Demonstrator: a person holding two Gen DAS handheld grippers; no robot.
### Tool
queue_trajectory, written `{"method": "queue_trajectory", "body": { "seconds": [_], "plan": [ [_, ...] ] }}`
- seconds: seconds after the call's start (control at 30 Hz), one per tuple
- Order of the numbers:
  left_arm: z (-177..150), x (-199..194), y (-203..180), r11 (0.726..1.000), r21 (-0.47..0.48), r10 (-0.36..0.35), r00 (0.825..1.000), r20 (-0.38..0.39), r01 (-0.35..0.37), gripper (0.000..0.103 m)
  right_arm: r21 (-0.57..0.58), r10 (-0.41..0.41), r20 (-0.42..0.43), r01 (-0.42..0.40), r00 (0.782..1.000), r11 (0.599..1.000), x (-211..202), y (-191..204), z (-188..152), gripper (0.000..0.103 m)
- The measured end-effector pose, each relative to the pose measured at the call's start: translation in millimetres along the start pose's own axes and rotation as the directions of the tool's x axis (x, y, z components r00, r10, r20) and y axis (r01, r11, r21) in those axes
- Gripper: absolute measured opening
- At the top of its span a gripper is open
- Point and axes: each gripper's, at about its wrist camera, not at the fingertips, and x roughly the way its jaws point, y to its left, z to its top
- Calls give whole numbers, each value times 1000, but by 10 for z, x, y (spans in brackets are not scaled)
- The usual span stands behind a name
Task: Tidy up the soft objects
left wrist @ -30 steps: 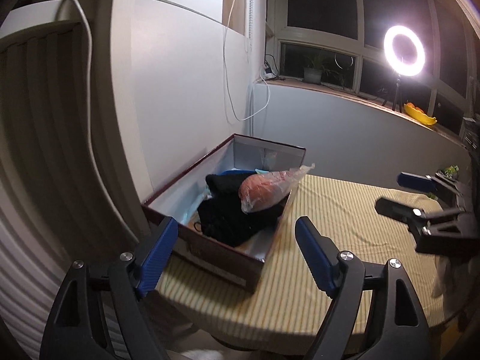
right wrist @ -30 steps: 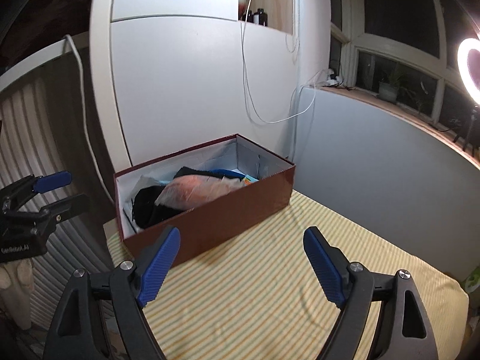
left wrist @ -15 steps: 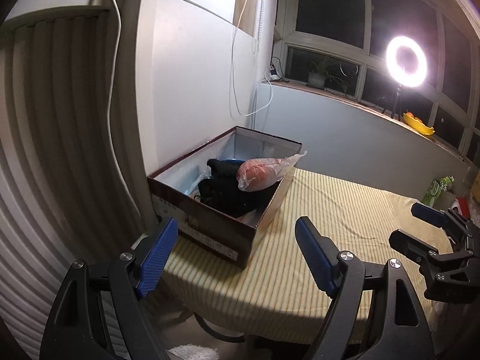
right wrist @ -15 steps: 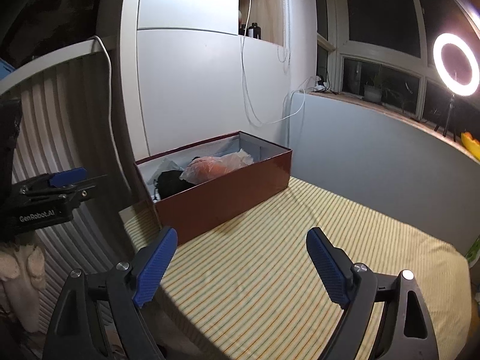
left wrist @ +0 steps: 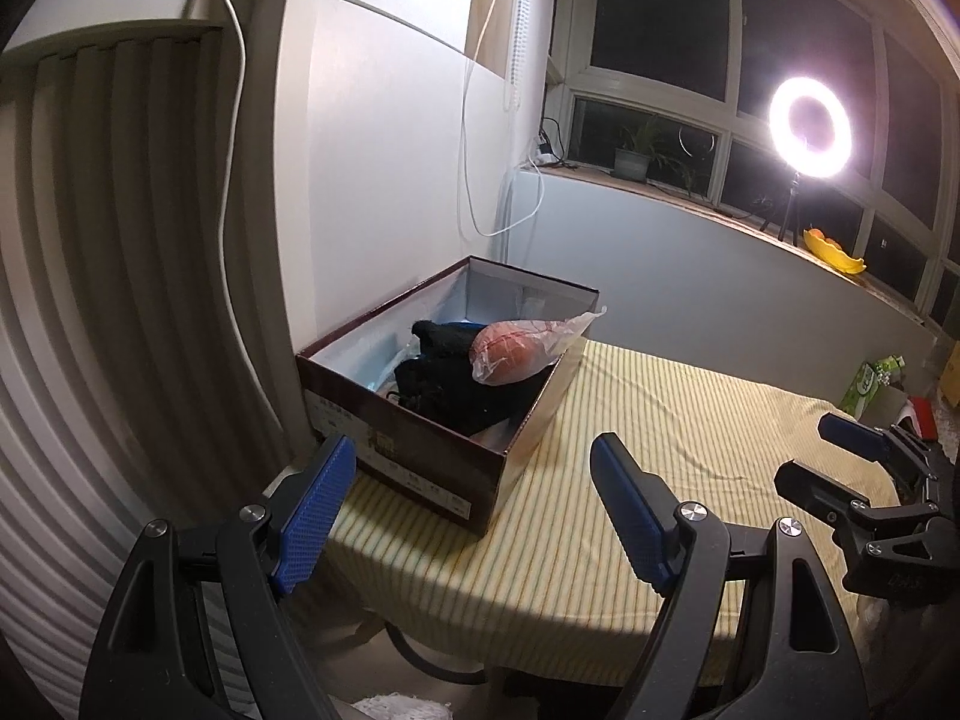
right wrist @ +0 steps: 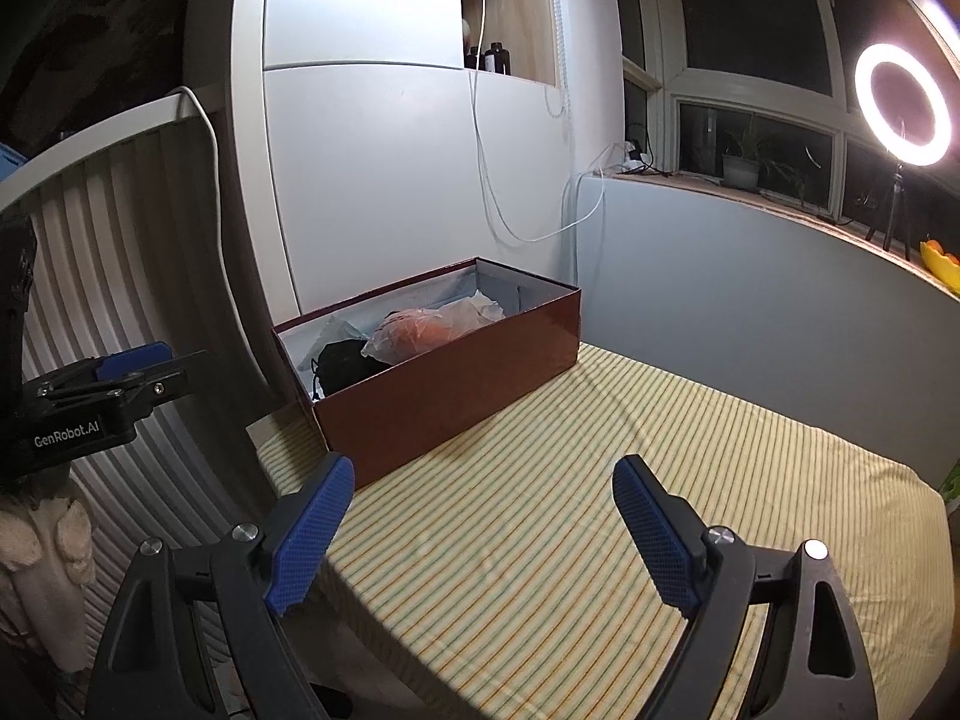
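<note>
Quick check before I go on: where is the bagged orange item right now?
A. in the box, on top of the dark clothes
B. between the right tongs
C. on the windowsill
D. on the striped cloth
A: the bagged orange item lies inside the box, resting on the dark clothes.

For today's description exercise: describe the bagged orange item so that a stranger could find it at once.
On the striped tablecloth stands an open maroon box by the white wall. Inside, on black fabric, lies the orange bundle, the only thing wrapped in clear plastic.
</note>
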Motion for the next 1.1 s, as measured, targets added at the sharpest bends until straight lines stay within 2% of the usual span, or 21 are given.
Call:
{"method": "queue_trajectory", "body": {
  "seconds": [1.1],
  "plan": [
    [-18, -99, 13, 1000, -9, -3, 1000, 22, 4, 81, 2, -11, 3, 11, 1000, 1000, -96, -35, -50, 86]
  ]
}}
